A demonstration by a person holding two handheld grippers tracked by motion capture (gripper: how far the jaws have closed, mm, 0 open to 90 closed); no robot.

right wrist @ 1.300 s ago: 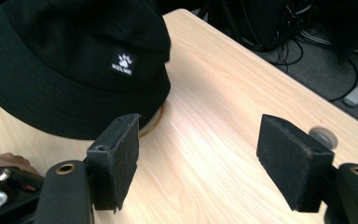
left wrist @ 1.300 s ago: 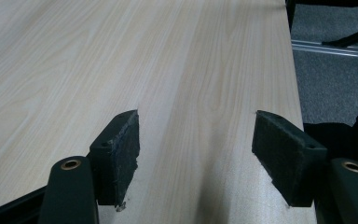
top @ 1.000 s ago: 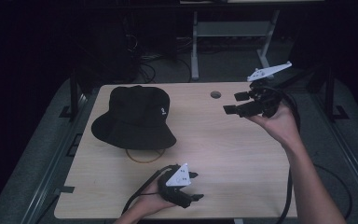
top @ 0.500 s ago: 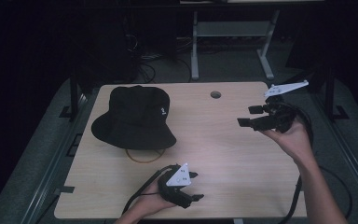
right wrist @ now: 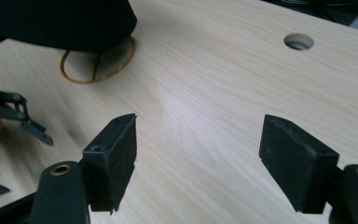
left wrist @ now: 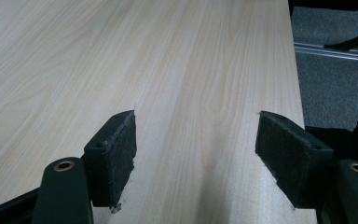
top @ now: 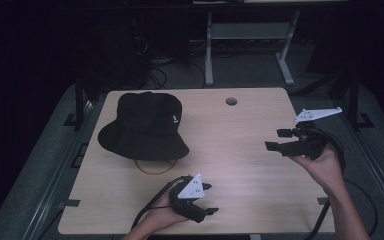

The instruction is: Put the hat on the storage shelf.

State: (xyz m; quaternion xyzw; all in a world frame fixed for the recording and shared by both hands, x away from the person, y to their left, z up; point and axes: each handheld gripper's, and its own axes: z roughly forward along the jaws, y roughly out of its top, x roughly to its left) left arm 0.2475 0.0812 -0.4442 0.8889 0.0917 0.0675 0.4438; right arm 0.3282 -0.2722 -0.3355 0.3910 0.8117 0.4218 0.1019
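Observation:
A black bucket hat point(top: 142, 127) lies brim-down on the left half of the wooden table point(top: 245, 165), and its tan cord point(top: 152, 166) loops out from under the near brim. My left gripper point(top: 210, 199) rests low at the table's near edge, open, its jaws pointing right over bare wood point(left wrist: 196, 140). My right gripper point(top: 278, 139) hovers over the table's right side, open and empty, pointing left. In the right gripper view its pads point(right wrist: 116, 158) frame bare wood, with the hat point(right wrist: 51, 23) and cord point(right wrist: 98, 65) beyond at upper left.
A round cable hole point(top: 231, 101) sits near the table's far edge. Grey carpet and a metal rail point(left wrist: 335, 51) lie past the table's right edge. A desk frame point(top: 250, 45) and cables stand behind. The left gripper point(right wrist: 9, 116) shows at the left of the right gripper view.
My right gripper has come down and back toward the near right of the table. The left gripper and the hat have stayed where they were.

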